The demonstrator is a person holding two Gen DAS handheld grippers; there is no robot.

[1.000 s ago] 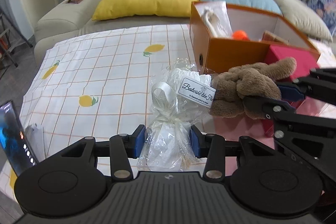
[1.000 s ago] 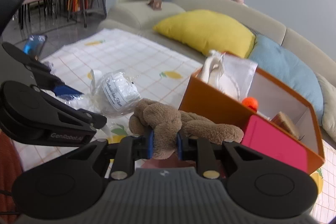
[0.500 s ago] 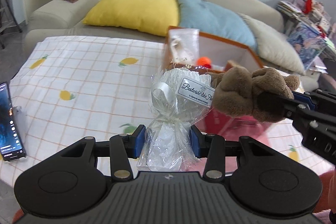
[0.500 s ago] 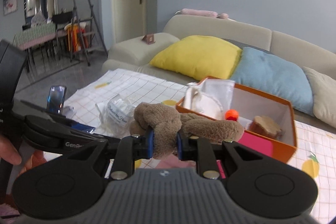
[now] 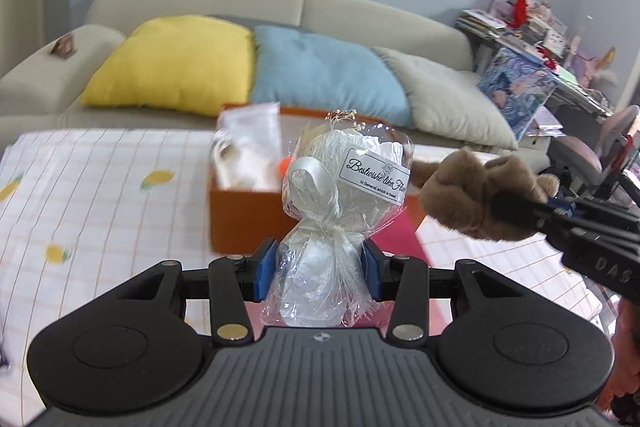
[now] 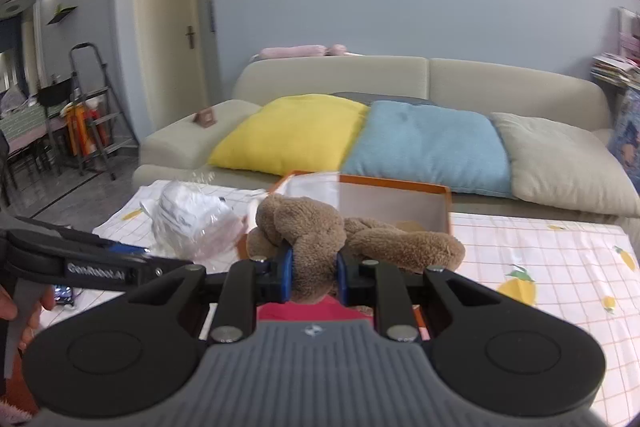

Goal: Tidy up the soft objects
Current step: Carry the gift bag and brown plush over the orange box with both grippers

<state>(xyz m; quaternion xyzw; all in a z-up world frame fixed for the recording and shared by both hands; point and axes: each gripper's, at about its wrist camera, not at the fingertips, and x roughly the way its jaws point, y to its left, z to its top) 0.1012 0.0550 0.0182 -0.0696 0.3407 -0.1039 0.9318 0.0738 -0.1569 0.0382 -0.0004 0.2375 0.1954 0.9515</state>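
Both tools clamp loads: left [image 5: 318, 273] wrapped gift [image 5: 344, 187], right [image 6: 314, 277] plush bear [image 6: 320, 227].

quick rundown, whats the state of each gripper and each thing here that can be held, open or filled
left gripper: shut on the cellophane-wrapped bundle, held in the air
cellophane-wrapped bundle: upright, tied with a white ribbon, held by its lower part
right gripper: shut on the brown plush toy
brown plush toy: lifted, limbs hanging over the fingers
orange box: open, no lid on it, already holds a few items
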